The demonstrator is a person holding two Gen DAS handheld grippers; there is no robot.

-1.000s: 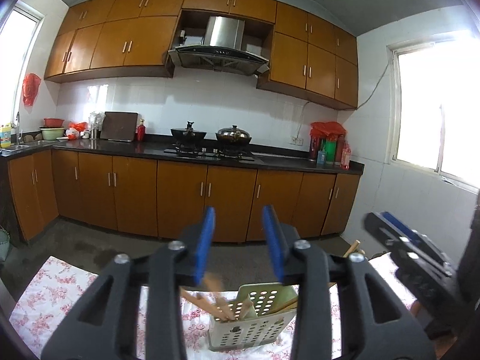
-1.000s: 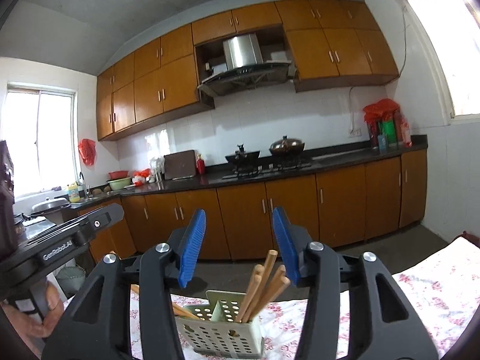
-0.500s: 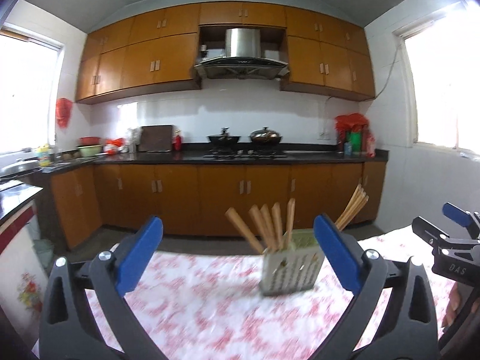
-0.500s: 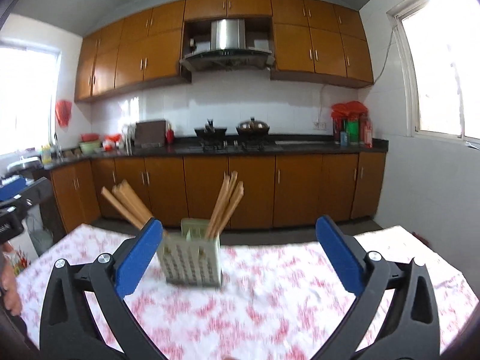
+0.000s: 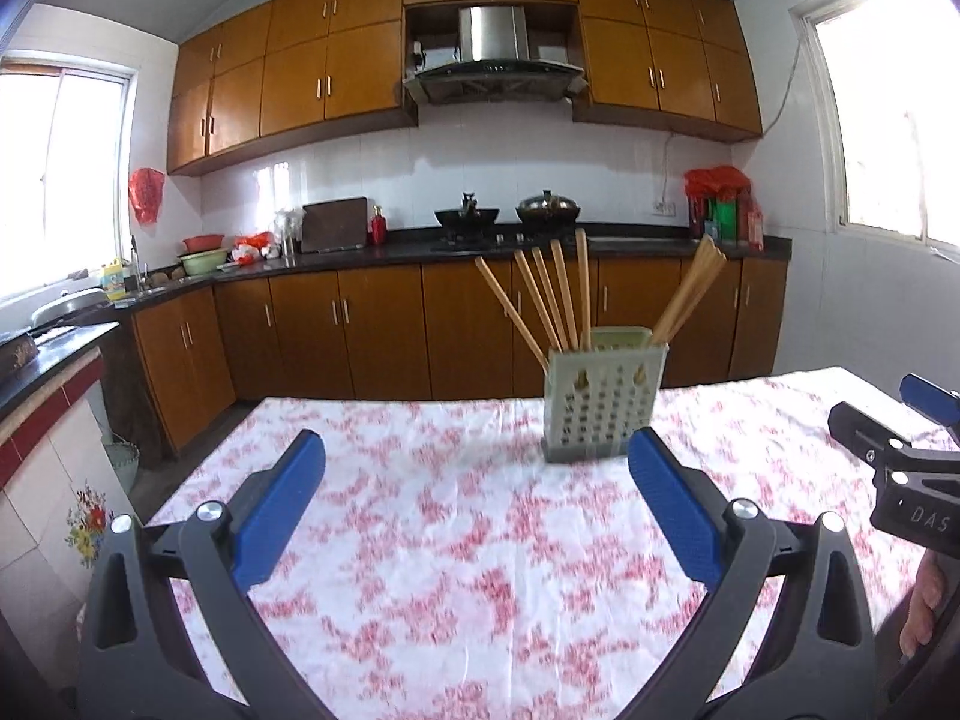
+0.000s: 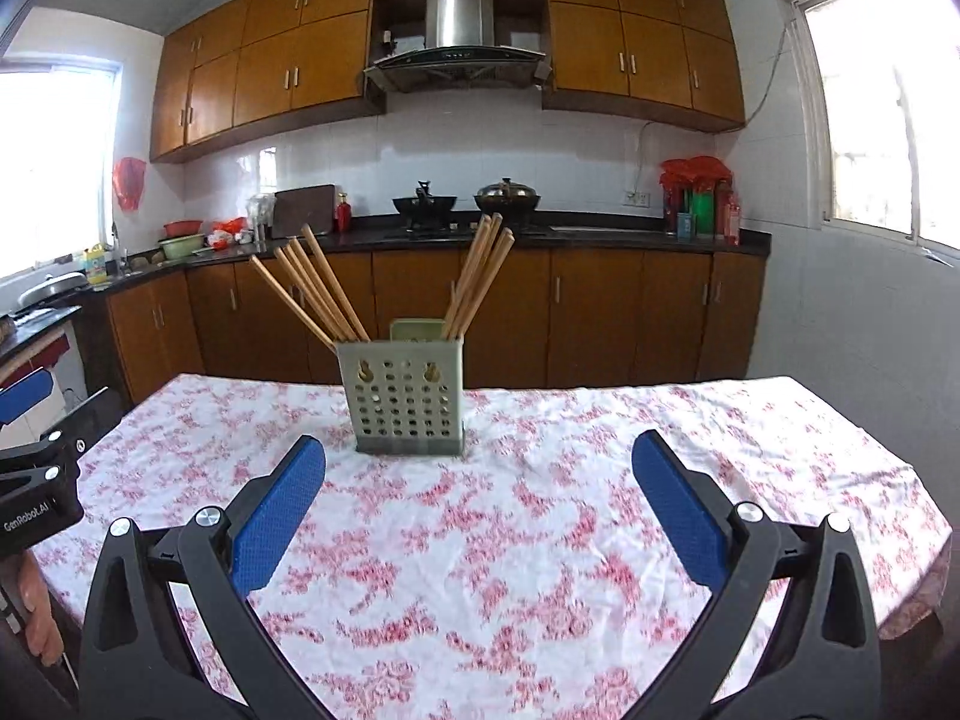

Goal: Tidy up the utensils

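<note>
Wooden chopsticks [image 5: 552, 300] stand fanned in the perforated caddy [image 5: 603, 405] on the floral cloth [image 5: 468, 540] of the bench; from the left wrist view my left tongs [image 5: 477, 498] are spread wide, pinching nothing, and the caddy sits just ahead, off toward my right blade. The right tongs [image 5: 900, 444] show at the right edge, well clear of it.

From the right wrist view the right tongs [image 6: 477, 498] are spread just as wide and empty. The caddy [image 6: 408, 405] stands left of centre, one bundle of chopsticks [image 6: 312, 294] leaning left, a second bundle [image 6: 480, 276] leaning right (no loose utensil anywhere on the cloth). I judge the sorting is finished. To close well I'd keep both tongs low and apart, drawing straight back without brushing those leaning tips.
</note>
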